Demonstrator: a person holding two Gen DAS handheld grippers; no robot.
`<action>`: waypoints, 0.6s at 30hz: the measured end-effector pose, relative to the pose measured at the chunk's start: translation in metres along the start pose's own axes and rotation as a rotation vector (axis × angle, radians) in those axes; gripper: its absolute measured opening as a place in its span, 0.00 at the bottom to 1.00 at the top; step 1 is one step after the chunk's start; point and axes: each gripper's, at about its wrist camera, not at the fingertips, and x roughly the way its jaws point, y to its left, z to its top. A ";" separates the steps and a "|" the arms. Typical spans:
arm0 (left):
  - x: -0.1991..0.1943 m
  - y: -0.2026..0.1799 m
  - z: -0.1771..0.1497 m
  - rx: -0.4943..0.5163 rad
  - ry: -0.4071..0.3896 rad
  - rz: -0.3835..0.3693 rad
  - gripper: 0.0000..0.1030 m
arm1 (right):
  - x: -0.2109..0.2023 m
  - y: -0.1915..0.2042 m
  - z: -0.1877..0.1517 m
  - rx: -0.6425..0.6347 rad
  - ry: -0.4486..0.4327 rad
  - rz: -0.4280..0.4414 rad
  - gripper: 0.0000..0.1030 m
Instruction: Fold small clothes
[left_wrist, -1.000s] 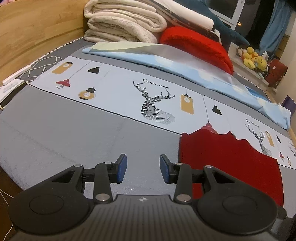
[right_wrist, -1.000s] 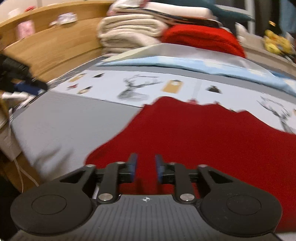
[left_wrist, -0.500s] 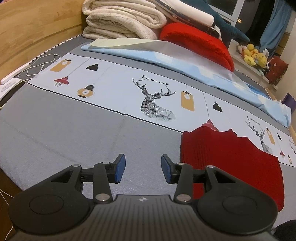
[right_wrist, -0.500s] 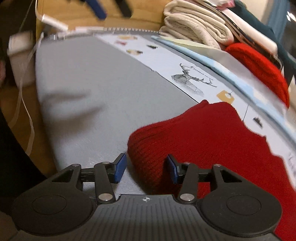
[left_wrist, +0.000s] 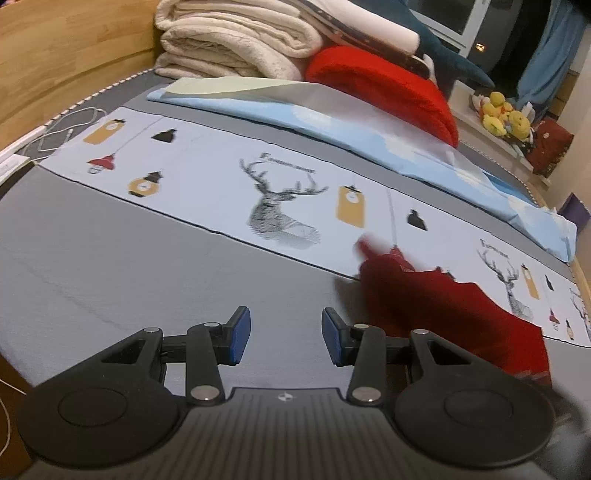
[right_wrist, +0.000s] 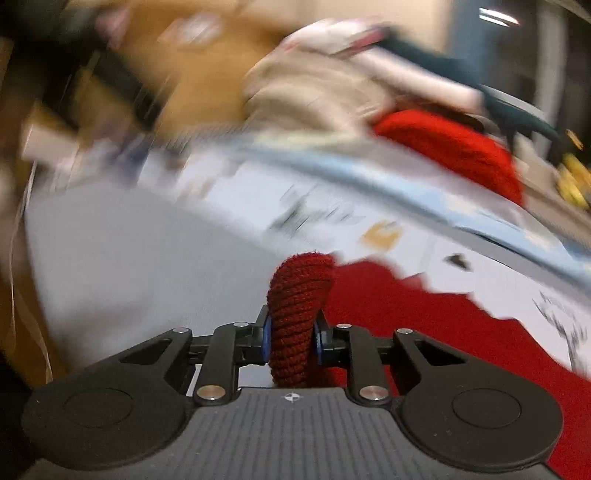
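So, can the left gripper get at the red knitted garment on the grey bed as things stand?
Probably yes: the left gripper is open and empty, and the red knitted garment lies just to its right with only bare grey bed between them.

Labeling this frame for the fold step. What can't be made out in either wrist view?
- Right wrist view: motion blur smears the bedding pile and the sheet prints.
- Right wrist view: the right gripper is clamped on a fold of the red knit garment, hiding the pinched edge.
- Left wrist view: the garment's lifted corner is blurred; its near edge sits behind the left gripper.
- Garment type: cannot tell.
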 end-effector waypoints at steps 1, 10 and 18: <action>0.001 -0.010 -0.001 0.005 0.000 -0.009 0.46 | -0.017 -0.024 0.007 0.085 -0.049 -0.026 0.19; 0.025 -0.133 -0.028 0.114 0.050 -0.128 0.46 | -0.153 -0.236 -0.067 0.651 -0.057 -0.569 0.16; 0.047 -0.222 -0.068 0.294 0.093 -0.181 0.46 | -0.191 -0.326 -0.126 0.999 0.164 -0.548 0.41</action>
